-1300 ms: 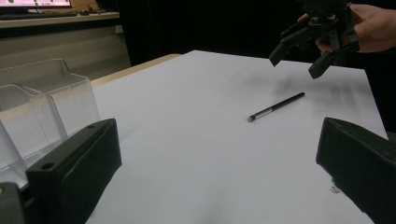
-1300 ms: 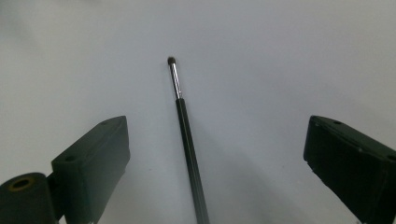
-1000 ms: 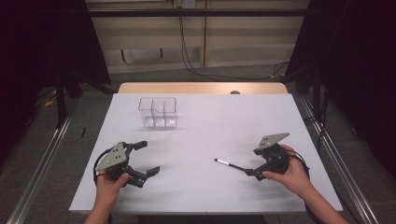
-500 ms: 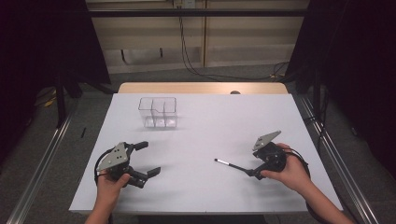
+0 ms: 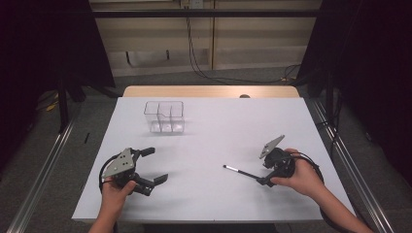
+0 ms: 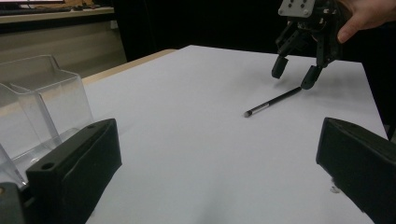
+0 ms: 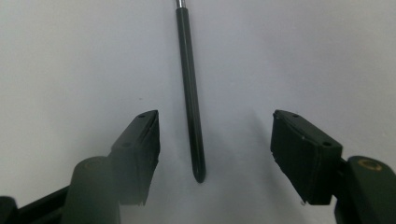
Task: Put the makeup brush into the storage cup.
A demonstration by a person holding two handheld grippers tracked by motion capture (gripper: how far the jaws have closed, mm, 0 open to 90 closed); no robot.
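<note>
Pen (image 5: 241, 171) flat on white table (image 5: 218, 121), near right front, silver tip toward centre. Right gripper (image 5: 265, 180) over pen's blunt rear end, jaws astride the barrel (image 7: 191, 102), pads (image 7: 142, 149) apart from it on both sides, just closing, nothing clamped. Same gripper (image 6: 294, 74) seen from across the table, tips just above the pen (image 6: 273, 101). Left gripper (image 5: 155, 165) at left front, well apart from pen, jaws wide, nothing between. Clear box (image 5: 164, 116) with compartments at far left, upright, just beside left jaw in left gripper view (image 6: 42, 107).
</note>
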